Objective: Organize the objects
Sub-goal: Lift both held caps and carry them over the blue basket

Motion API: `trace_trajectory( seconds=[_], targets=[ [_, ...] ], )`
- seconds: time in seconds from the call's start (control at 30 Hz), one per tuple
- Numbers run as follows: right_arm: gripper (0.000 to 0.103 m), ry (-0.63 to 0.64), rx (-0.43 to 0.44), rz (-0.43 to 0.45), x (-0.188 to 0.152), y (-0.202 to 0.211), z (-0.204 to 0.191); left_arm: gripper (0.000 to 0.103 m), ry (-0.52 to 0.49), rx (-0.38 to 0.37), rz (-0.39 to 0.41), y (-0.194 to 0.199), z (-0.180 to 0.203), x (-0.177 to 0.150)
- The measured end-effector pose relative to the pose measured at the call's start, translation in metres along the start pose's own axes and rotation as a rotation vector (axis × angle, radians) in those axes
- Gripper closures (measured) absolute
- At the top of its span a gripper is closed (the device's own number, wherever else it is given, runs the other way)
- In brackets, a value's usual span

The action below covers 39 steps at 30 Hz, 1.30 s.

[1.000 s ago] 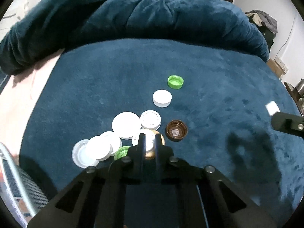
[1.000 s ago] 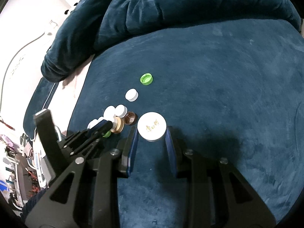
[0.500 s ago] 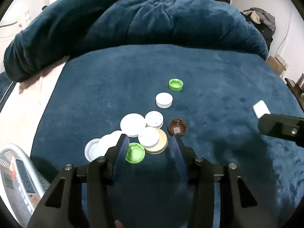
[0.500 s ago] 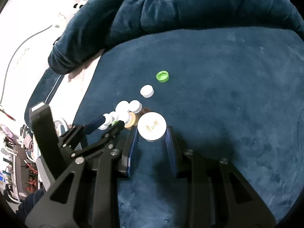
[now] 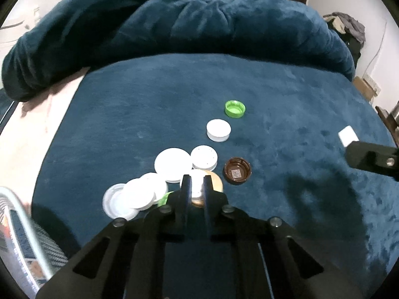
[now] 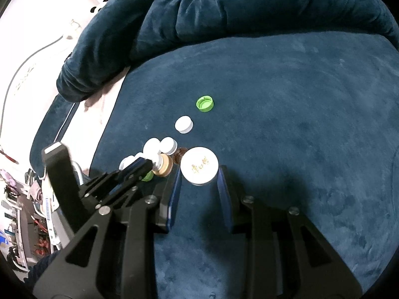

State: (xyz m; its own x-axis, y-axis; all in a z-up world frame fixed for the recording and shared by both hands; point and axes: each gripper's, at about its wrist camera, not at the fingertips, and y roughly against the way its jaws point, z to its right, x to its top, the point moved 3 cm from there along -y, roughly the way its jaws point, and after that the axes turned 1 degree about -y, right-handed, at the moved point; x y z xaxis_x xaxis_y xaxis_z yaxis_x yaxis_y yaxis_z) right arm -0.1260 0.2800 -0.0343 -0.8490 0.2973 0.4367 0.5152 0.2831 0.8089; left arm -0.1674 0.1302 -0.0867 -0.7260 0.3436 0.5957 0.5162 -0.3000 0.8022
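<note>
A cluster of bottle caps lies on the dark blue blanket (image 5: 274,94). My left gripper (image 5: 197,182) is shut on a small white cap (image 5: 197,184) that rests on a gold lid (image 5: 215,182). A brown cap (image 5: 237,170), several white lids (image 5: 173,160), a white cap (image 5: 218,130) and a green cap (image 5: 235,108) lie around. My right gripper (image 6: 198,174) is shut on a large white lid (image 6: 199,165) with gold writing, held just right of the cluster. The left gripper (image 6: 147,165) shows in the right wrist view.
A bunched blue duvet (image 5: 199,17) rises behind the caps. A pale sheet edge (image 5: 30,134) lies at the left. A wire basket (image 5: 17,236) sits at the lower left. Another green cap (image 5: 164,198) peeks out beside my left fingers.
My left gripper opened half a second ago, moved forward and has closed on the small white cap. My right gripper has kept hold of the large white lid and drifted closer to the cluster.
</note>
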Motion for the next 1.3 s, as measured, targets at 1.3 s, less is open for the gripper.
trace_trajectory(
  seconds=[1.3],
  targets=[
    [0.072,0.059,0.033,-0.011,-0.004,-0.008,-0.034,0.074,0.074,-0.011,0.067,0.056,-0.017,-0.004]
  ],
)
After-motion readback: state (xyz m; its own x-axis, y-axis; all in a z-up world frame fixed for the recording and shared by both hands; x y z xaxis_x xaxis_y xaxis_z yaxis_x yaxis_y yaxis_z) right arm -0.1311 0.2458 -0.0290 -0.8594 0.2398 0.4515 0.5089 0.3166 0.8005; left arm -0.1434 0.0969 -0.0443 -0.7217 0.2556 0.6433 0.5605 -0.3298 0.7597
